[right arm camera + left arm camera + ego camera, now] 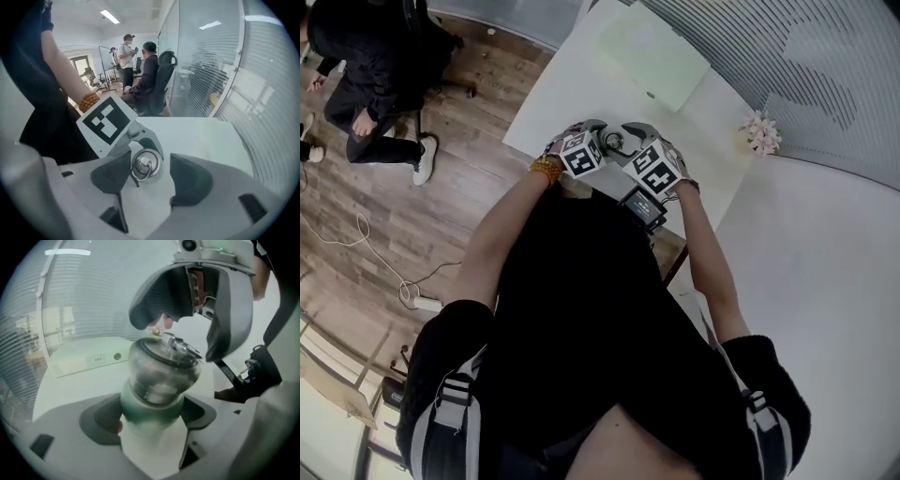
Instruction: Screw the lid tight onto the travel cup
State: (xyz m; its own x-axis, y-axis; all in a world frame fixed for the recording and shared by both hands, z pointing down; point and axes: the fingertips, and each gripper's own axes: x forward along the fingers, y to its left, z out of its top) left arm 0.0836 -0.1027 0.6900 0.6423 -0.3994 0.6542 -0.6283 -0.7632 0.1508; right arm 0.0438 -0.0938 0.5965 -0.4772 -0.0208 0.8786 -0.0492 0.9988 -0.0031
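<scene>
White office table (572, 84) by the slatted glass wall, left gripper's (151, 420) jaws clamped round the shiny steel travel cup with greenish base (159, 380), contents hidden under its ring-topped lid (146, 164), which sits between the right gripper's (151, 180) wide-open jaws, and the pale green box's (84, 359) label beyond is too blurry to read.

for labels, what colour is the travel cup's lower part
Green, travel cup clearest in left gripper view.

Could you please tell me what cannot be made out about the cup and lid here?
- Left gripper view: base of the travel cup hidden by the left gripper.
- Right gripper view: the lid covers the cup's body and threads.
- Head view: left gripper and right gripper hide the cup.
</scene>
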